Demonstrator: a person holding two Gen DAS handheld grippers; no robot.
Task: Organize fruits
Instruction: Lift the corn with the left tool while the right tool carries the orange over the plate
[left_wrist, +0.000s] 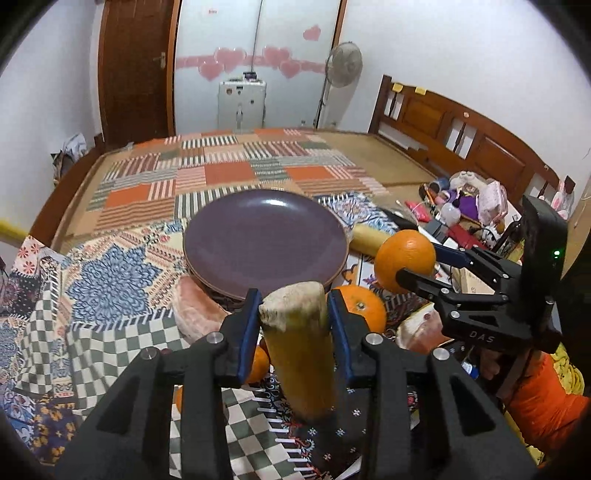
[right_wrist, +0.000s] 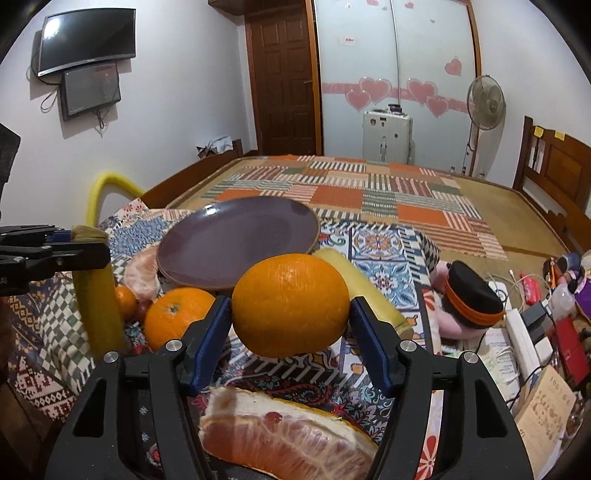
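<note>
My left gripper (left_wrist: 293, 306) is shut on a thick yellow stalk piece (left_wrist: 299, 354), its blue pads pressing just below the pale cut top; the stalk stands upright. My right gripper (right_wrist: 290, 314) is shut on a large orange (right_wrist: 290, 304), held clear of the cloth; the same orange (left_wrist: 404, 260) shows at the right of the left wrist view. A purple plate (left_wrist: 266, 240) lies just beyond both. On the cloth lie a second orange (right_wrist: 177, 314), a small orange (right_wrist: 125, 301), another yellow stalk (right_wrist: 369, 295) and peeled pomelo segments (right_wrist: 280, 439).
Everything rests on patterned cloths over a bed with a patchwork blanket (left_wrist: 229, 173). A wooden headboard (left_wrist: 461, 129) runs along the right. Toys, cables and boxes (right_wrist: 535, 317) crowd the right side, with a plush in a black cap (right_wrist: 469, 299). Another pomelo segment (left_wrist: 195, 306) lies left of the plate.
</note>
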